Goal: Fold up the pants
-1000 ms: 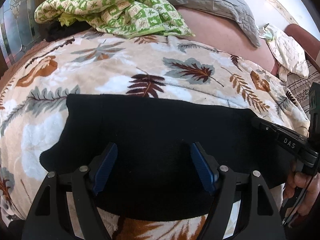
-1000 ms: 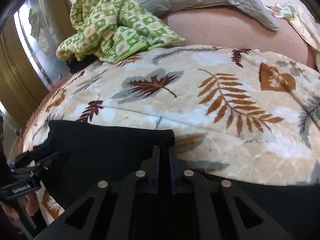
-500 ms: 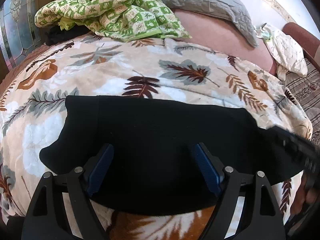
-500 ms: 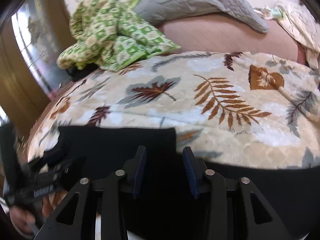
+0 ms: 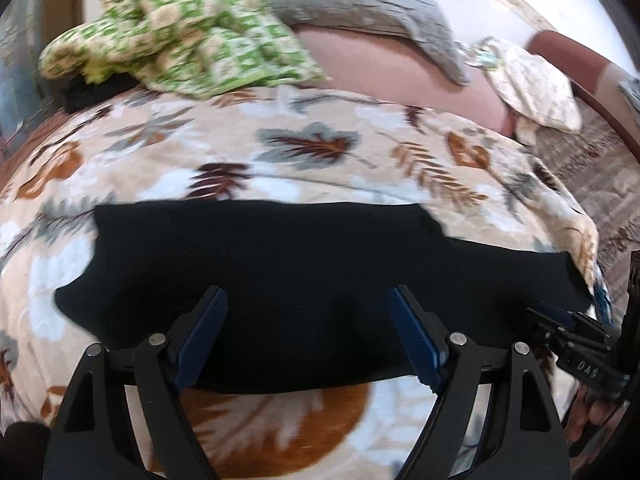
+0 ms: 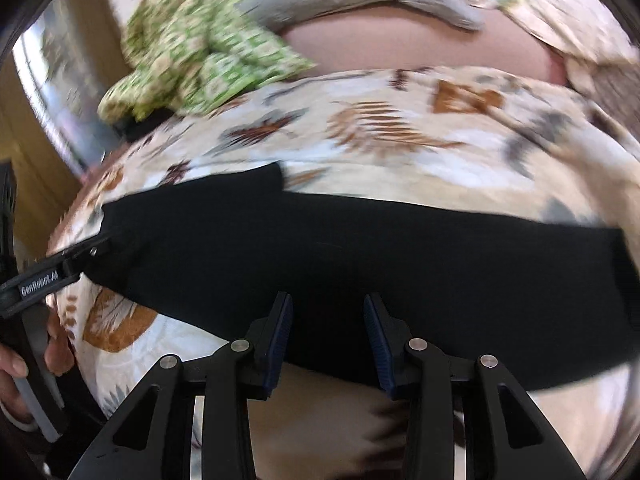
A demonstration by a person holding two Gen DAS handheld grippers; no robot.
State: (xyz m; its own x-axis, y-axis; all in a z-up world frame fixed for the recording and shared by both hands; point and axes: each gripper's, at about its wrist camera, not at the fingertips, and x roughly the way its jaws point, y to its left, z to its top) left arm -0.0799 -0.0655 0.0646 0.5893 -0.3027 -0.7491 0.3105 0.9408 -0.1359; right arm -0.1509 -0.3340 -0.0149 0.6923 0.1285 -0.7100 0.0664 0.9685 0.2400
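Note:
The black pants (image 5: 280,272) lie flat across a leaf-print blanket (image 5: 280,152), folded once so the left part is wider than the right. My left gripper (image 5: 308,340) is open and empty, hovering over the near edge of the pants. My right gripper (image 6: 326,336) is open and empty above the near edge of the pants (image 6: 360,248). The right gripper shows at the right edge of the left wrist view (image 5: 568,336). The left gripper shows at the left edge of the right wrist view (image 6: 80,256).
A green checkered cloth (image 5: 180,32) is bunched at the back left. A grey quilted pillow (image 5: 360,4) and a pink sheet (image 5: 400,76) lie behind the blanket. A pale printed cloth (image 5: 536,84) lies at the back right.
My right gripper opened, let go of the pants and pulled back toward the near edge. The pants now lie flat. My left gripper stayed open and drew back slightly.

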